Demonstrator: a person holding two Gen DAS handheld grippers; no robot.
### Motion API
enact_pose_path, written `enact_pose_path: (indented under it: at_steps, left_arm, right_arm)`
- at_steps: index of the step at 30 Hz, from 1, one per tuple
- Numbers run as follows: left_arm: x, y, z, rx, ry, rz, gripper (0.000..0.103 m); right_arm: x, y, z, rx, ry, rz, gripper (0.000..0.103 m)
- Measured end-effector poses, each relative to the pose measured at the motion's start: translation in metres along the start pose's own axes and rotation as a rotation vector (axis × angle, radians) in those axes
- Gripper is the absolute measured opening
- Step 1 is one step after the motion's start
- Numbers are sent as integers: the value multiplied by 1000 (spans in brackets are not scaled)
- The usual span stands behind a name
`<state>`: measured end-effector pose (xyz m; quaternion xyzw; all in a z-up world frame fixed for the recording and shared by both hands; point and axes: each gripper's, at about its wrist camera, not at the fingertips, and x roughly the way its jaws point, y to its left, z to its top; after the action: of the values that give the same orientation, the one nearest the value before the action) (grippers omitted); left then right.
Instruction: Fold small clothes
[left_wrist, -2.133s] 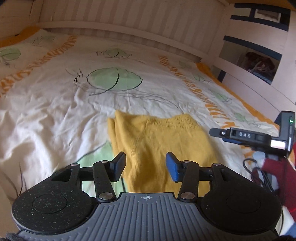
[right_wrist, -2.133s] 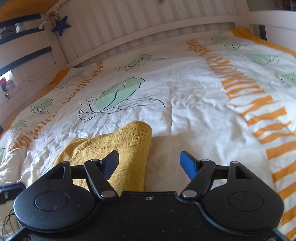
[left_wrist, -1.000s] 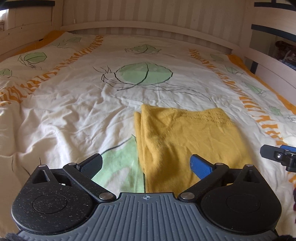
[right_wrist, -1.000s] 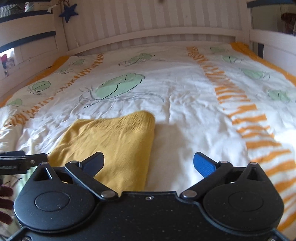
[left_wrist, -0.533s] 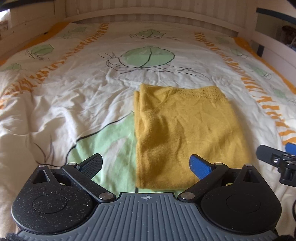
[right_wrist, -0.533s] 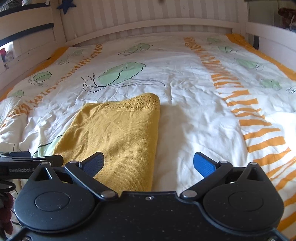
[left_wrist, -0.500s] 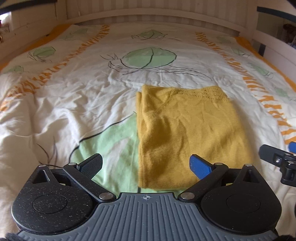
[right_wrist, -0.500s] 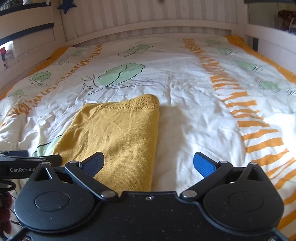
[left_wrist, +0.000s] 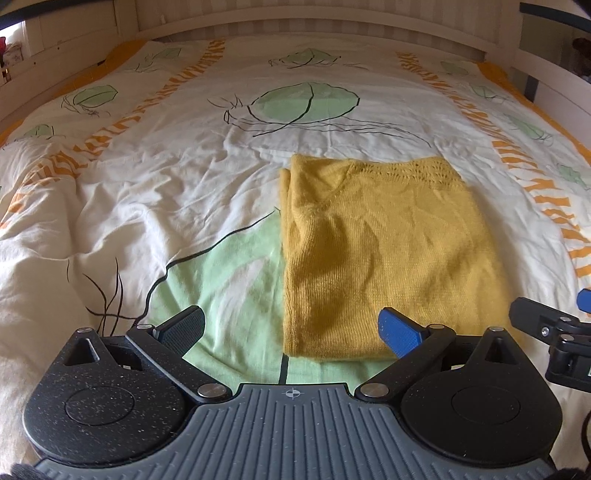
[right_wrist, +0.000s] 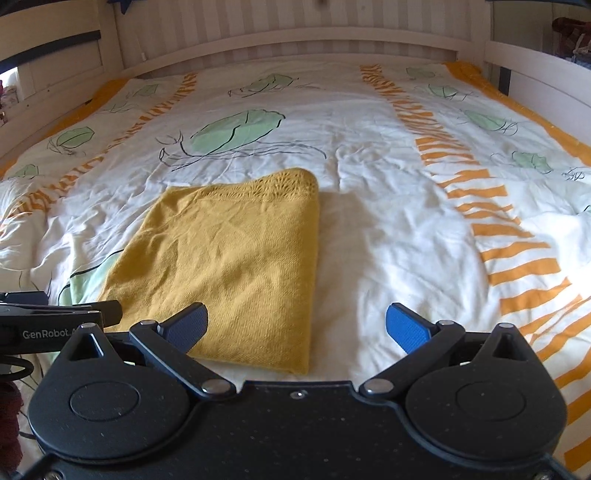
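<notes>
A mustard-yellow knit garment (left_wrist: 384, 251) lies folded into a flat rectangle on the bed; it also shows in the right wrist view (right_wrist: 229, 258). My left gripper (left_wrist: 291, 328) is open and empty, held just short of the garment's near left corner. My right gripper (right_wrist: 297, 326) is open and empty, just short of the garment's near right corner. Each gripper's body shows at the edge of the other's view.
The bed is covered by a white duvet (left_wrist: 166, 184) with green leaf prints and orange stripes, also seen in the right wrist view (right_wrist: 406, 221). A white slatted bed frame (right_wrist: 295, 40) runs along the far side and both sides.
Both grippers opened wide and let go of the garment, then drew back and lifted, so the whole folded garment now shows lying flat.
</notes>
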<state>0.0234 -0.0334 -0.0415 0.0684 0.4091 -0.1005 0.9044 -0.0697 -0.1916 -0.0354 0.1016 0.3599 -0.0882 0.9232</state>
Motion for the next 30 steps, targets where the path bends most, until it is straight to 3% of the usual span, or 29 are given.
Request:
enact_pose_path:
  at_steps: [30]
  left_arm:
    - [1, 3, -7, 1, 69, -25, 101]
  right_arm:
    - [9, 4, -9, 12, 115, 28, 102]
